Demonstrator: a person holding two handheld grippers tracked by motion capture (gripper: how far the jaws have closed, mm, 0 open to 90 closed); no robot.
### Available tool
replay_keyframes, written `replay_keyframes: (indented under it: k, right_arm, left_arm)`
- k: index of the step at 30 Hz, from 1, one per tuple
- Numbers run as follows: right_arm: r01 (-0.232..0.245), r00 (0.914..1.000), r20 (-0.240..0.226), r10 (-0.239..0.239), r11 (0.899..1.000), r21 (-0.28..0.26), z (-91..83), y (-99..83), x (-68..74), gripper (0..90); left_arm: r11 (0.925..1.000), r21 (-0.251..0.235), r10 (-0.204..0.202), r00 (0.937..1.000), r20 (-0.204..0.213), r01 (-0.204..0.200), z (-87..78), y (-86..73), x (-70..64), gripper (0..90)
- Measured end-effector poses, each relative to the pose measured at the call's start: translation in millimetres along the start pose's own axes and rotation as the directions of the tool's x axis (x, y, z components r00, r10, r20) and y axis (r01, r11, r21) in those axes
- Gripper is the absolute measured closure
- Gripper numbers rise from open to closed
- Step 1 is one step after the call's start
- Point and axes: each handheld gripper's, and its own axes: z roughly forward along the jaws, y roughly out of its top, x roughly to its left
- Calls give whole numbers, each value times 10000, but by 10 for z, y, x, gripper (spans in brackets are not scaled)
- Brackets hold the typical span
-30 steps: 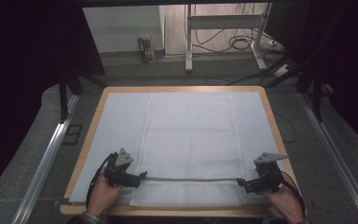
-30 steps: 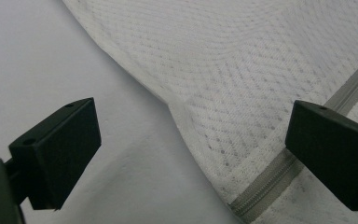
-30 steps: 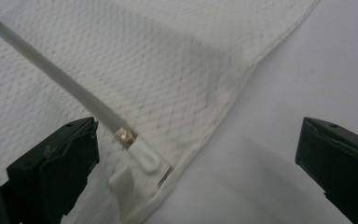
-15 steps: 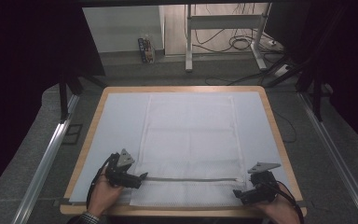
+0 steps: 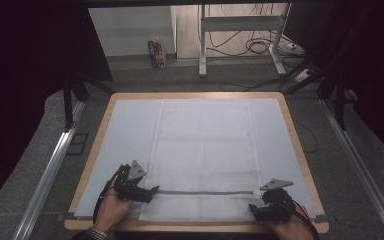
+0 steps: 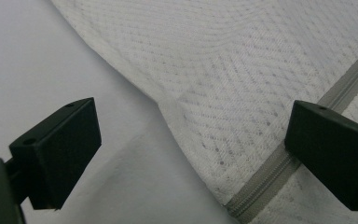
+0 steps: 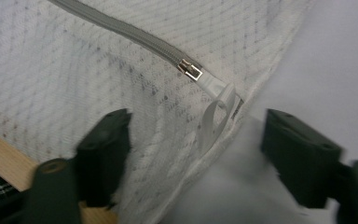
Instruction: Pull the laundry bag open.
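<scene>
White mesh bag point(image 5: 203, 150) — flat on the pale mat point(image 5: 125, 130), centre of the table point(image 5: 292, 127). Grey zipper point(image 5: 205, 192) runs across its near end; metal slider point(image 7: 190, 70) with white pull loop point(image 7: 216, 114) at the right end. Left gripper point(image 6: 191, 154) — jaws spread over the bag's left edge. Right gripper point(image 7: 193, 154) — jaws spread about the loop, apparently not touching it.

- Left gripper point(image 5: 149, 192): black body, grey three-cornered plate on top, black cable looping at lower left.
- Right gripper point(image 5: 254, 207): black, same grey plate, blocky jaws with small holes.
- Patterned cuff point(image 5: 96, 233), bottom left.
</scene>
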Motion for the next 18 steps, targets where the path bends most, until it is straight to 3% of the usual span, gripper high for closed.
replay_keyframes:
  k: [6, 8, 13, 14, 18]
  right_arm:
    - [-160, 9998, 119, 162, 9998, -119, -37, -13, 43, 479]
    - [-174, 9998, 105, 175, 9998, -130, -39, -14, 46, 504]
    - [33, 10000, 9, -33, 9991, -423, -54, -33, 31, 751]
    - [87, 9997, -208, -98, 9986, -520, -54, -41, 7, 825]
    - [365, 9978, -537, -399, 9973, -644, -55, -46, -18, 874]
  left_arm:
    - [9999, 21, 134, 9999, -6, -134, 0, 6, -14, 35]
    - [9999, 8, 172, 9998, -44, -172, -2, 10, -20, 35]
    - [9997, 1, 247, 9997, -39, -247, -4, 18, -31, 36]
    - [9996, -3, 275, 9996, -56, -275, -4, 21, -34, 36]
    - [9997, -29, 260, 9997, -41, -260, -12, 42, -47, 39]
